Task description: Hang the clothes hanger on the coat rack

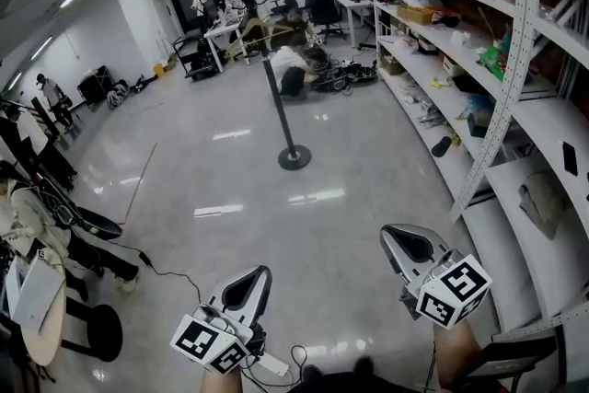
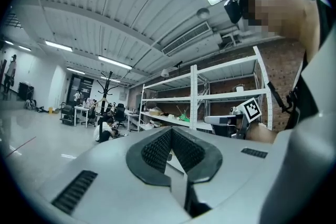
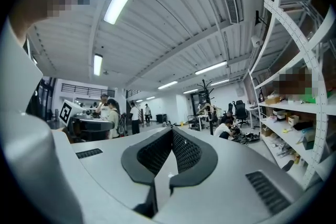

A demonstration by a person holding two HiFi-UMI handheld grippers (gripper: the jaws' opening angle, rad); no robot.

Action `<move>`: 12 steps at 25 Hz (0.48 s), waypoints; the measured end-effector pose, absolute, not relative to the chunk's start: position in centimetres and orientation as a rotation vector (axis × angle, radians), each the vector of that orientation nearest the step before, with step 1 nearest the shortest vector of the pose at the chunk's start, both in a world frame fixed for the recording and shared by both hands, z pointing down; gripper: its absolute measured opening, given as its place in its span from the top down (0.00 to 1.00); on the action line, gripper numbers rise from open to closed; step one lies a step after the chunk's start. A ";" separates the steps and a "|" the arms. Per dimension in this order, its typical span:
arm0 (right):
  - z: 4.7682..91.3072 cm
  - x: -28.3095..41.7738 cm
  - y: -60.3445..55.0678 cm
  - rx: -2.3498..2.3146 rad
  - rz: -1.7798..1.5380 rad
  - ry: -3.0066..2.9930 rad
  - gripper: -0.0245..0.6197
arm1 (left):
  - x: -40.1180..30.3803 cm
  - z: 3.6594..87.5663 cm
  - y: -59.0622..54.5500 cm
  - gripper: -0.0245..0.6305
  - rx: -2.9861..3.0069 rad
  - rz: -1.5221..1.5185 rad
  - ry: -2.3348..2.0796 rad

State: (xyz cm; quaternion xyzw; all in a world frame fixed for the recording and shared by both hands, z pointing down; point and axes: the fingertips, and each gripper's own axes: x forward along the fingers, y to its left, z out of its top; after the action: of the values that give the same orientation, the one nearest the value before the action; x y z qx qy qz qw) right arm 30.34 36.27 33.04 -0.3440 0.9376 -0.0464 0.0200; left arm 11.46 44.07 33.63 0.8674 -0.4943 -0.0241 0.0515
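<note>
The black coat rack stands on a round base mid-floor, well ahead of both grippers. A pale wooden hanger appears to hang near its top. The rack is small and distant in the left gripper view and in the right gripper view. My left gripper is low at the bottom centre-left, jaws shut with nothing between them. My right gripper is at the bottom right, jaws also closed together and empty. Both point level across the room.
Grey metal shelving full of odds and ends lines the right side. A person crouches on the floor behind the rack among cables. Desks and office chairs stand at the back. People and a round table are at the left.
</note>
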 end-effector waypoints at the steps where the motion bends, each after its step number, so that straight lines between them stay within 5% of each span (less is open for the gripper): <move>1: 32.7 30.3 36.4 -1.073 -0.130 2.908 0.95 | 11.3 33.4 44.2 0.96 2.642 -0.085 -1.511; 12: 31.2 26.6 39.6 -1.062 -0.035 2.946 0.95 | 7.5 33.0 47.8 0.96 2.615 -0.160 -1.541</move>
State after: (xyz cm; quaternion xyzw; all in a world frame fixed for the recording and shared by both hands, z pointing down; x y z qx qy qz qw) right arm 26.59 39.57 31.16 -0.3391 0.9407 -0.0113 0.0051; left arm 7.47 47.82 32.99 0.8593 -0.5063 -0.0527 0.0509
